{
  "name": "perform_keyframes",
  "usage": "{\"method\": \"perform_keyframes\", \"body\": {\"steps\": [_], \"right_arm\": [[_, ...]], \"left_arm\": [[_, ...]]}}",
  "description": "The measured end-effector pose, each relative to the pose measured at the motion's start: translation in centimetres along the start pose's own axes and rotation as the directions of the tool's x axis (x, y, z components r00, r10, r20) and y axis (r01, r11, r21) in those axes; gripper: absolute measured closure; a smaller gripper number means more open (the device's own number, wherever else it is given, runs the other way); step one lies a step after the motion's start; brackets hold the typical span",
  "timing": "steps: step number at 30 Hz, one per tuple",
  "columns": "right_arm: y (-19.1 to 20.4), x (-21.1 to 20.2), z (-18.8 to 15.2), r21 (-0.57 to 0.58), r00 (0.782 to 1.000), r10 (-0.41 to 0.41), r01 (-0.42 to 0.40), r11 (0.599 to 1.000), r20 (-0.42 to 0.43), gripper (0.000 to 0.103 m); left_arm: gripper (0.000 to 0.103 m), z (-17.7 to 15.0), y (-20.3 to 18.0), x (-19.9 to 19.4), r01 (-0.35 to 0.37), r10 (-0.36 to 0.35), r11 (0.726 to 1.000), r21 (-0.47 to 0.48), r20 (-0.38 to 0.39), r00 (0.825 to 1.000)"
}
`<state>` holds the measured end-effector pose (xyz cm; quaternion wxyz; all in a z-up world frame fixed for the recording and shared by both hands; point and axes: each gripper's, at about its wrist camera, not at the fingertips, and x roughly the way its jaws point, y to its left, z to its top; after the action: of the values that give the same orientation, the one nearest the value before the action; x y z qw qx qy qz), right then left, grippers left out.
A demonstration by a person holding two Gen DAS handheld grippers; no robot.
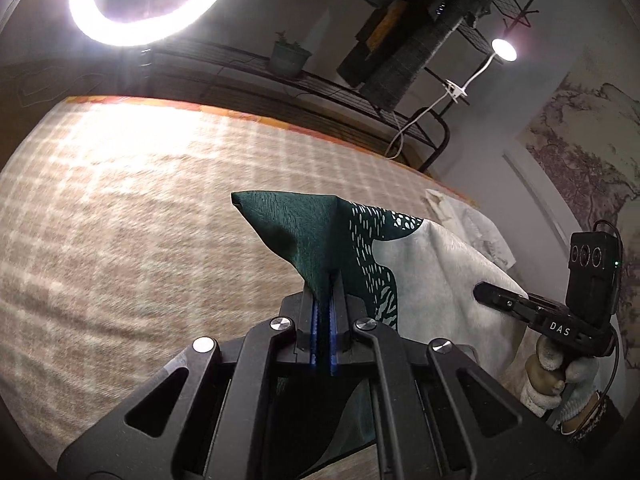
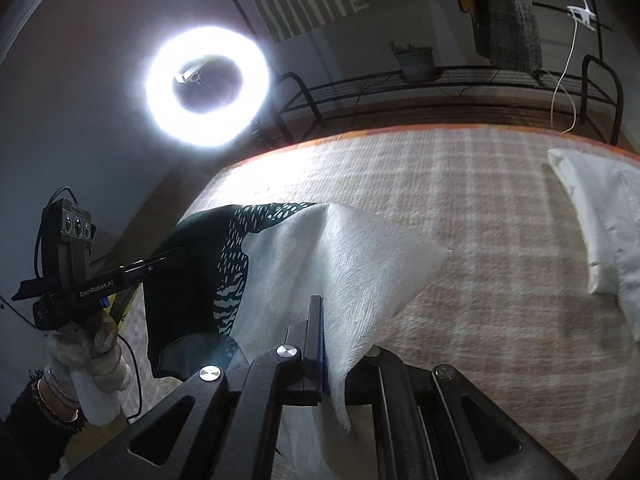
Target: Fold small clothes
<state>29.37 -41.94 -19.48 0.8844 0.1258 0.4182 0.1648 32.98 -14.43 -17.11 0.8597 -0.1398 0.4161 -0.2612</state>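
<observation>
Two grippers, one cloth between them. The left gripper (image 1: 325,280) is clamped on the dark green corner of the green-and-white cloth (image 1: 420,264), and the right gripper (image 2: 320,308) pinches its white edge — the cloth hangs lifted above the plaid table cover (image 2: 460,208). One more piece, a white garment (image 2: 600,220), lies on the cover near the far right edge. Behind stand one ring light (image 2: 206,86), one potted plant (image 2: 416,60) on a black wire rack (image 2: 400,84), and one small clip lamp (image 1: 503,49).
</observation>
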Motion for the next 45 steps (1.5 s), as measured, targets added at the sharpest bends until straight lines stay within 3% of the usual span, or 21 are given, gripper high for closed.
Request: {"method": "perform_keyframes", "body": {"steps": [13,20,27,34,39,45], "right_arm": [[-9.1,-8.8,2.9,-0.006,0.984,-0.16,0.161,0.987,0.078,0.103],[-16.4,-12.9,4.7,0.012,0.957,-0.269,0.27,0.963,0.107,0.103],[-23.7,-15.8,7.0,-0.01,0.912,-0.391,0.395,0.919,0.122,0.103],[-29.7,-16.6,8.2,0.032,0.898,-0.418,0.418,0.908,0.141,0.103],[-32.1,-15.2,8.0,0.03,0.906,-0.408,0.407,0.913,0.118,0.103],[-33.7,-13.2,7.5,0.037,0.91,-0.404,0.402,0.915,0.091,0.103]], "left_arm": [[0.102,4.6,-14.0,8.8,0.123,-0.12,0.984,0.132,-0.032,0.992],[0.102,6.7,-22.3,15.3,0.209,-0.204,0.965,0.158,-0.047,0.978],[0.102,7.3,-29.3,22.0,0.248,-0.241,0.951,0.183,-0.059,0.969],[0.102,6.7,-32.1,27.3,0.23,-0.216,0.954,0.193,-0.089,0.972],[0.102,6.1,-32.1,29.2,0.201,-0.183,0.958,0.204,-0.104,0.978],[0.102,5.9,-32.3,30.0,0.113,-0.096,0.962,0.25,-0.078,0.992]]}}
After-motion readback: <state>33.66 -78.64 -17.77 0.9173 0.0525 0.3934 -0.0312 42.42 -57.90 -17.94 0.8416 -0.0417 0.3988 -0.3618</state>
